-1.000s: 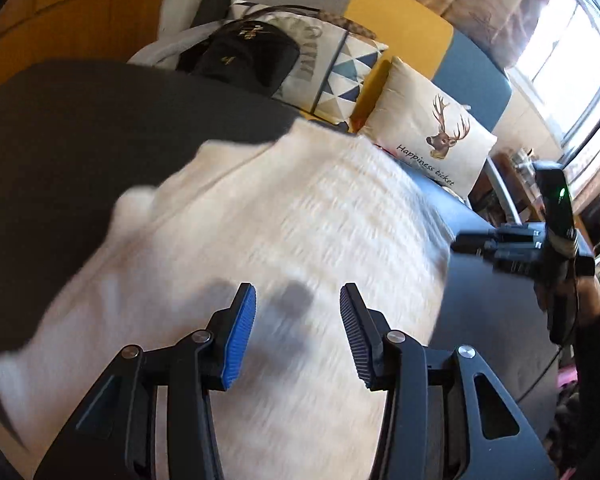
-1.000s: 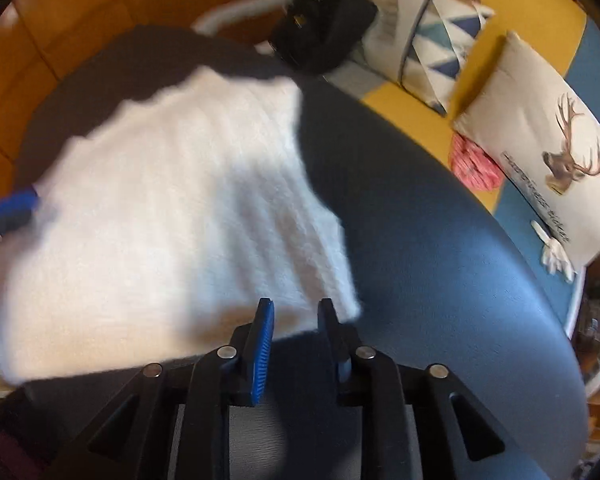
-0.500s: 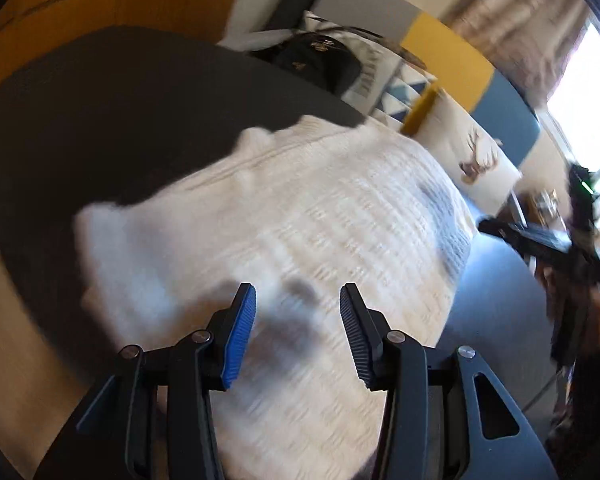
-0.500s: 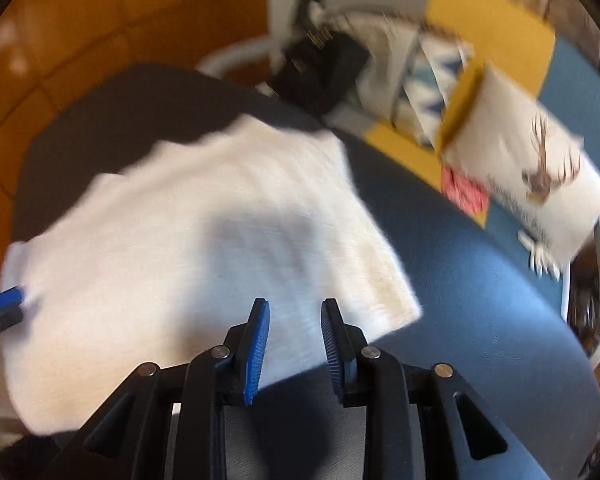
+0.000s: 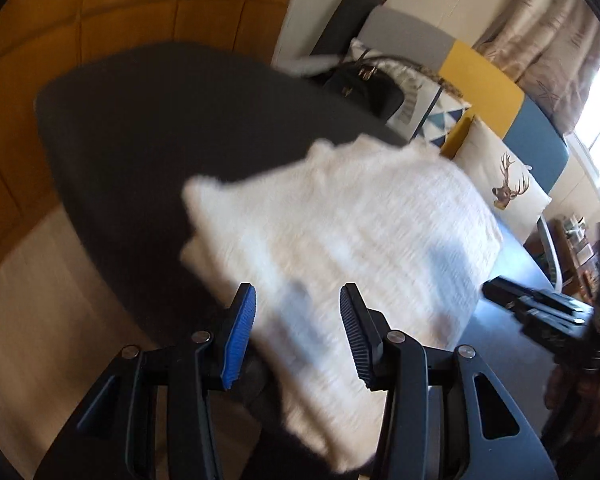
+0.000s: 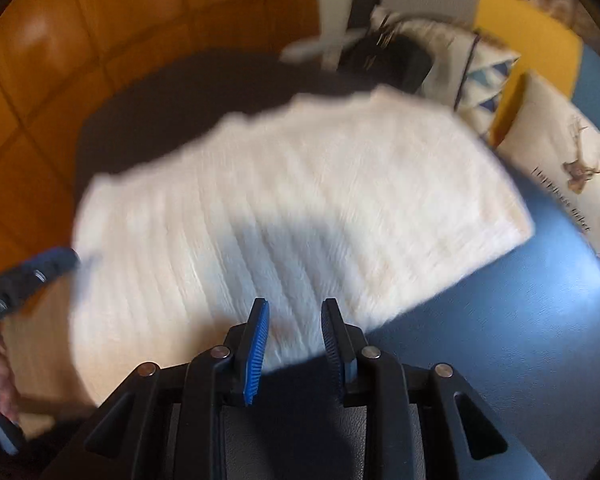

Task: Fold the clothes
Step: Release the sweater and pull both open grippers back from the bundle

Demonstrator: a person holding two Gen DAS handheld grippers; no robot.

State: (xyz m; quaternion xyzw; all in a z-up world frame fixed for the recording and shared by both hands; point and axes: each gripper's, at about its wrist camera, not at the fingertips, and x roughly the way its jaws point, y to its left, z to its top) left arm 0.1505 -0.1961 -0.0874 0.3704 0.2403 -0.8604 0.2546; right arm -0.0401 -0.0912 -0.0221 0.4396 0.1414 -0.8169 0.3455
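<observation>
White knit sweater (image 5: 340, 248) lay flat on the dark round table (image 5: 148, 128), already folded into a rough rectangle, layered edge showing at the corner ahead-left of the left gripper (image 5: 296, 320). That gripper hung above the garment's near edge, jaws opening, roughly half spread, nothing between the pads; cloth only underneath. Right gripper (image 6: 294, 328), seen from its own camera, sat over the opposite near edge, jaws narrowly parted, nothing pinched as far as motion blur allowed.

Step, by my read: between folds, both tools repositioning for a fresh pinch. The next move would call for dropping onto one short end, pinching through all layers at two corners, then carrying that end over to halve the piece.

Long axis ran from the left gripper's near side away ahead-right, toward the deer cushion (image 5: 504, 188) and sofa (image 5: 480, 76). In the right camera it ran left-to-right across the jaws. Neck or hem end: couldn't tell, too blurred.
</observation>
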